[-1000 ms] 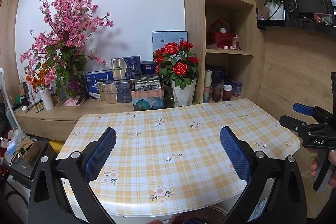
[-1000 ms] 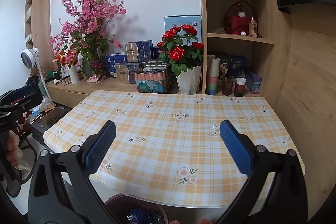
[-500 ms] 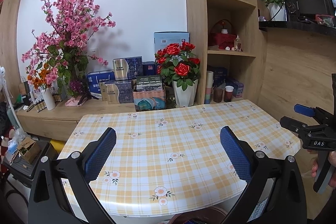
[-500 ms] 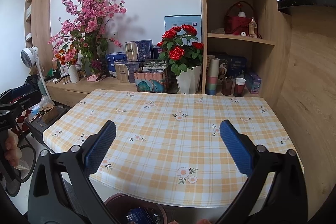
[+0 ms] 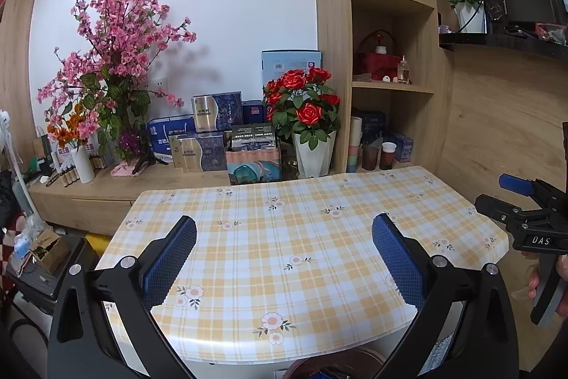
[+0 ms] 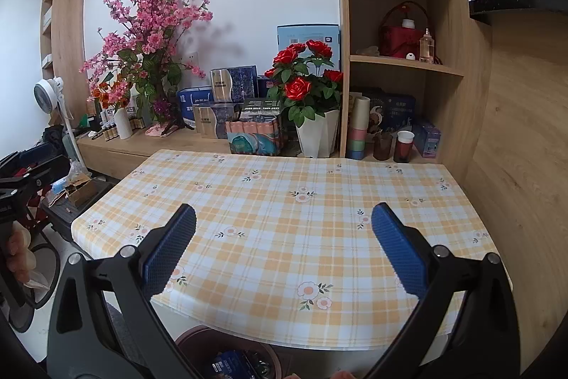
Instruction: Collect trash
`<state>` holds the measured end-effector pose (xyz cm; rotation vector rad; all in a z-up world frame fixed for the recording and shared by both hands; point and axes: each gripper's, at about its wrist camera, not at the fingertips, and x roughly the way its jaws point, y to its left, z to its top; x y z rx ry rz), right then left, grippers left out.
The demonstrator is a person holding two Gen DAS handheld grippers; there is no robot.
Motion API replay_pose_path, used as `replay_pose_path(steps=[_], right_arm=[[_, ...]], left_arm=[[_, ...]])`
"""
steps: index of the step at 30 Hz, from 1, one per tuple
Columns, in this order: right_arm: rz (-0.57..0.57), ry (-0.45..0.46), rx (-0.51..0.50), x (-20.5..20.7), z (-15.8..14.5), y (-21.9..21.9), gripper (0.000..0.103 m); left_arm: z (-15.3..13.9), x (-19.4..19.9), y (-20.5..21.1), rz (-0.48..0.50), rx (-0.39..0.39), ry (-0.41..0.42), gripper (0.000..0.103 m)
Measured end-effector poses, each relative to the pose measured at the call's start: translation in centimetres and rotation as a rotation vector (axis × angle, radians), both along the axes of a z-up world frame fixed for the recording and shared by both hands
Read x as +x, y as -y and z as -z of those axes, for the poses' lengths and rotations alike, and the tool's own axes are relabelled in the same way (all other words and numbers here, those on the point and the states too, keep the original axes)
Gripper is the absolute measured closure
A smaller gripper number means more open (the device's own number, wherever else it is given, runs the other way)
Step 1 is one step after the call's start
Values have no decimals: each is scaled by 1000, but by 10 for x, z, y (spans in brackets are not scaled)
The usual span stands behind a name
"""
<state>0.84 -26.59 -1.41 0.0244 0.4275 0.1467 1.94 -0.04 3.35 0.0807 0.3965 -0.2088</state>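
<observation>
Left gripper (image 5: 284,238) hangs wide apart and empty over the near edge of the checked table (image 5: 319,219). Right gripper (image 6: 284,233), just beside it, is equally spread with nothing between its pads. No trash shows on the tabletop. Below its front edge a brown bin (image 6: 198,341) already holds wrappers, so collecting looks finished or nearly so.

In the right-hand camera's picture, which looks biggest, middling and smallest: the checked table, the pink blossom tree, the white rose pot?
1. Checked table, though it sits nearest the camera.
2. Pink blossom tree.
3. White rose pot.
</observation>
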Motion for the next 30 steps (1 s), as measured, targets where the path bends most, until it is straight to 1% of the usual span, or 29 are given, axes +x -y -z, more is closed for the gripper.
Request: replay_pose_path(steps=[12,30], right_arm=[[11,-6,0,1,7,5,5],[11,-9,-2,2,9,6,5]], left_arm=[[3,1,0,1,-2,-5,6],[6,0,0,-5,5,-5,6]])
